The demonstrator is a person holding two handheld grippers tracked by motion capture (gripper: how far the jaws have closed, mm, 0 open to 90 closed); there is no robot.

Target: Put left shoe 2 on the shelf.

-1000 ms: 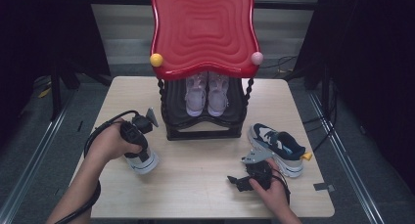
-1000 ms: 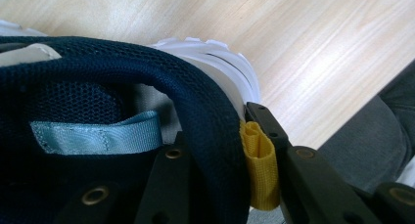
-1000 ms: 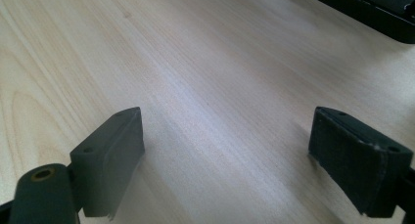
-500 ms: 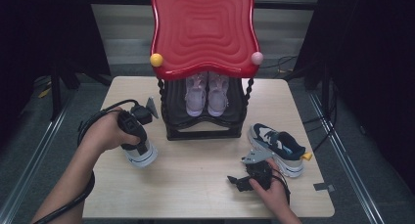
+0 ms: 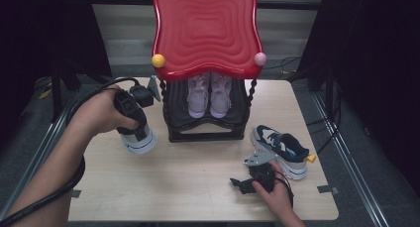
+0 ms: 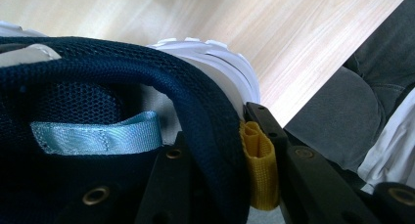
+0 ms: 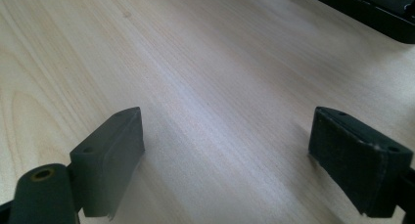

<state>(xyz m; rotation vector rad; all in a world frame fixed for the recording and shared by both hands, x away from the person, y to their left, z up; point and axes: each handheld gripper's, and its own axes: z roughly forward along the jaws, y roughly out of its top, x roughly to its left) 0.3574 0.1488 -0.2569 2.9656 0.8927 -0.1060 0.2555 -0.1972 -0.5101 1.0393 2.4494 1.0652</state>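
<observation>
Left gripper [image 5: 140, 138] clamped on heel collar of navy-and-white sneaker [image 5: 139, 141], held above table [image 5: 198, 187] just left of black shoe rack [image 5: 207, 130]. Left gripper view: one jaw inside shoe, other outside against yellow heel loop [image 6: 259, 168], navy mesh collar [image 6: 186, 101] pinched between; light blue tongue loop [image 6: 98, 136] visible inside; white sole [image 6: 220, 57] hanging over wood. Right gripper [image 5: 242, 183] resting low on table near front edge, jaws wide apart, nothing between, bare wood under pads [image 7: 112, 155]. Matching second sneaker [image 5: 280, 150] lying on table right of rack, near right gripper, apart from it. Pair of pink sneakers [image 5: 210, 95] already on rack shelf under red wavy top [image 5: 205, 31]. Likely step: carrying held shoe toward rack. Risks: grip only on soft collar and loop, so shoe hanging toe-down, prone to swing or slip out if jerked; mesh could fold and slide between pads. Shelf already occupied by pink pair, so little free room; toe could snag on twisted rack post [image 5: 164, 95] or knock pink shoes out of line. Red top overhanging shelf, so hand or cable [image 5: 54, 192] could bump it on entry. Trailing cable looped near forearm, could drag. Second sneaker close to table's right side, could get nudged if right gripper moves carelessly.
</observation>
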